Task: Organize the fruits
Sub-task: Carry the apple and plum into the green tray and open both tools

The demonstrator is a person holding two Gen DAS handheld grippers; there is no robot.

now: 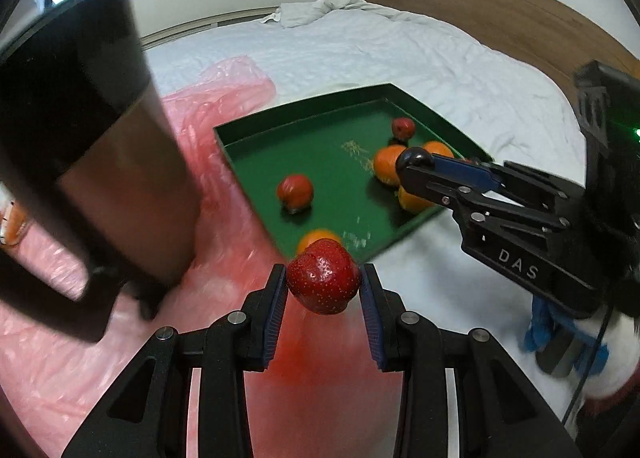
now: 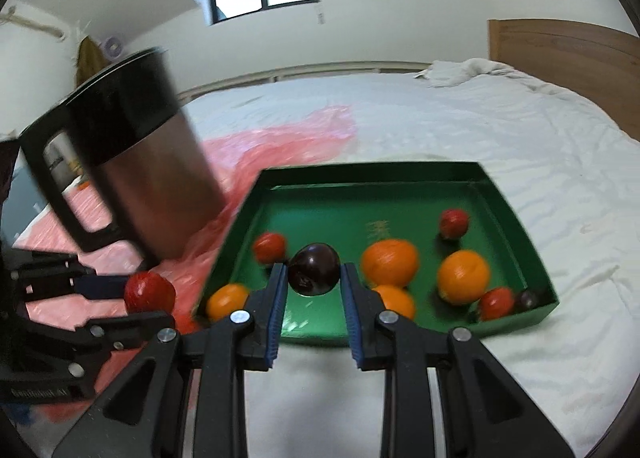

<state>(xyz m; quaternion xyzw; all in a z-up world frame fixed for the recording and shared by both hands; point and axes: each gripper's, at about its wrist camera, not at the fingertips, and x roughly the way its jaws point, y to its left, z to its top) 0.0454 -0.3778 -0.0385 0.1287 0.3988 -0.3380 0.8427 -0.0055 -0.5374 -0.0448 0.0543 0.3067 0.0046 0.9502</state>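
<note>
While I carry a piece of fruit in each pair of tongs, the chief risk I see is a drop. My left tongs (image 1: 323, 282) are nearly closed on a red strawberry (image 1: 323, 282), gripped only at its two sides near the very tips of the pads. It looks soft and rounded, so a squeeze too hard could bruise it and one too light could let it roll out onto the pink plastic sheet (image 1: 224, 97) below. My right tongs (image 2: 313, 276) are clamped just as narrowly on a dark plum (image 2: 314, 269), which looks smooth-skinned and likely slippery.

A second danger is the tall steel mug (image 2: 148, 161), standing at about nine o'clock from the green tray (image 2: 516, 201) on a soft bed (image 2: 500, 125). A knock from my left tongs could tip it, I judge.

In the tray lie oranges (image 2: 390, 262) and small red fruits (image 2: 454, 222), so anything I let fall there may bump and scatter them.

Motion blur smears the tray and its fruit in both views. Gold lettering on the tray floor is unreadable. I cannot tell what the small dark fruit (image 2: 529, 299) in the tray's four o'clock corner is, nor what the mug holds. The blue thing at the right edge of the left view is cut off.
</note>
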